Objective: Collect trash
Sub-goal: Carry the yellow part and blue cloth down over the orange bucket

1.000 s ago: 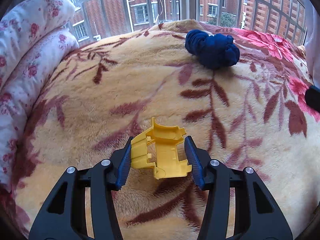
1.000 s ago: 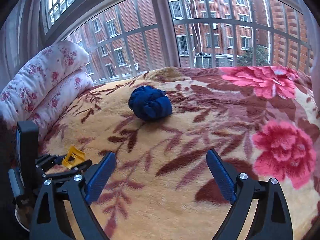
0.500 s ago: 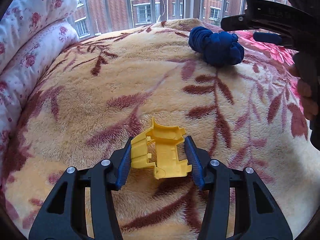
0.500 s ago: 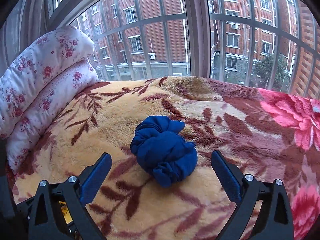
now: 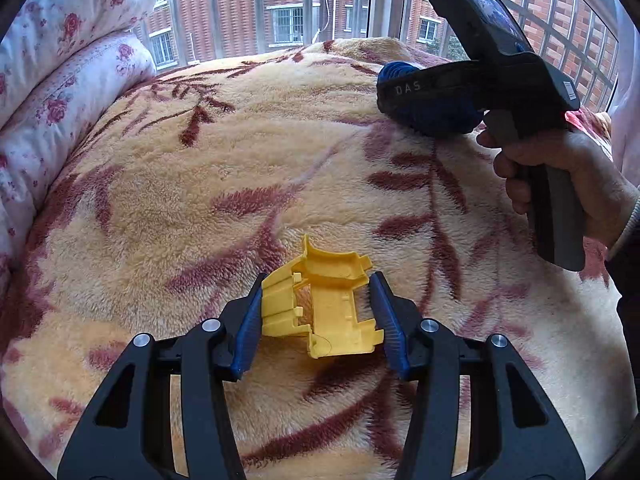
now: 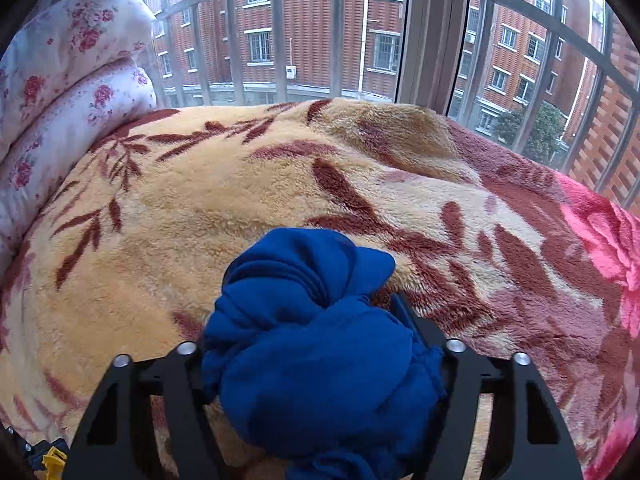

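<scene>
My left gripper [image 5: 318, 320] is shut on a broken yellow plastic piece [image 5: 320, 312] and holds it just above the floral blanket [image 5: 240, 160]. A wadded dark blue cloth [image 6: 312, 352] lies on the blanket at the far right of the left wrist view [image 5: 436, 116], partly hidden there by the right gripper. My right gripper [image 6: 316, 344] straddles the cloth, with the cloth filling the gap between its fingers; the fingertips are mostly hidden by the cloth. A corner of the yellow piece [image 6: 54, 462] shows at the bottom left of the right wrist view.
Rolled white bedding with pink flowers [image 5: 68, 64] lies along the left edge of the bed. A barred window [image 6: 360, 28] runs behind the bed. A pink flower pattern [image 6: 608, 240] marks the blanket's right side.
My right gripper has moved forward over the bed to the blue cloth, and its fingers now stand on either side of it. My left gripper still holds the yellow piece and has barely moved.
</scene>
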`<state>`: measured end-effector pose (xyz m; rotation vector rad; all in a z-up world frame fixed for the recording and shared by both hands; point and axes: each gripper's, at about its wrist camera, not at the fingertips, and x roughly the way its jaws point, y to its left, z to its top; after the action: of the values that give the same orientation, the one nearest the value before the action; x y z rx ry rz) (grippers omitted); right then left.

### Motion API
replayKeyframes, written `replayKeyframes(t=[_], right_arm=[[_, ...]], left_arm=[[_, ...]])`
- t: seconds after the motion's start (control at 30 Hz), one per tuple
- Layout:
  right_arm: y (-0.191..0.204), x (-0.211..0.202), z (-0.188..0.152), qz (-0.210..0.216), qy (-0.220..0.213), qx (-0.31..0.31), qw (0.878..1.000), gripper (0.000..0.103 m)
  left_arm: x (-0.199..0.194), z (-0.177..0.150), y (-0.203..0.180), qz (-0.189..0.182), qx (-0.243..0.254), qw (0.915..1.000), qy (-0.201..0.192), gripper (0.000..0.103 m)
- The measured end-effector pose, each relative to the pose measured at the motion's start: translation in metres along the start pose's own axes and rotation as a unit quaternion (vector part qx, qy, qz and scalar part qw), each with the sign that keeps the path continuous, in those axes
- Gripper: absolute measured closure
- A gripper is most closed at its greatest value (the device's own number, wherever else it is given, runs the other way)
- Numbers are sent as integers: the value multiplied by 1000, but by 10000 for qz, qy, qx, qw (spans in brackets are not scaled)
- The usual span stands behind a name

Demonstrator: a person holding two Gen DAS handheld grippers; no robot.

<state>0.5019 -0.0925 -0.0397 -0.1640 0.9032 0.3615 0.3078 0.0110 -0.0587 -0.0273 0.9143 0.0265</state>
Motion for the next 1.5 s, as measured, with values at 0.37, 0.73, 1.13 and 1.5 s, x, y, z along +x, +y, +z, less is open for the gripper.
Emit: replayKeyframes(t=[0.37, 0.73, 1.13, 1.5], right_arm=[[-13, -71, -60, 191, -160, 597, 9979, 50], [-9, -188, -186, 435, -327, 1371, 9891, 49], [37, -280, -288, 724, -829, 1642, 9803, 48], [82, -319, -335, 853, -961, 1329, 9828, 47]], left_arm=[[0, 0, 1, -59, -38, 10000, -15, 53], [-41, -13, 1, -162, -3, 9994, -292, 53], [-127, -88, -11, -283, 475, 9962, -674, 53], [-168, -146, -17, -416, 693, 9945, -669, 53]])
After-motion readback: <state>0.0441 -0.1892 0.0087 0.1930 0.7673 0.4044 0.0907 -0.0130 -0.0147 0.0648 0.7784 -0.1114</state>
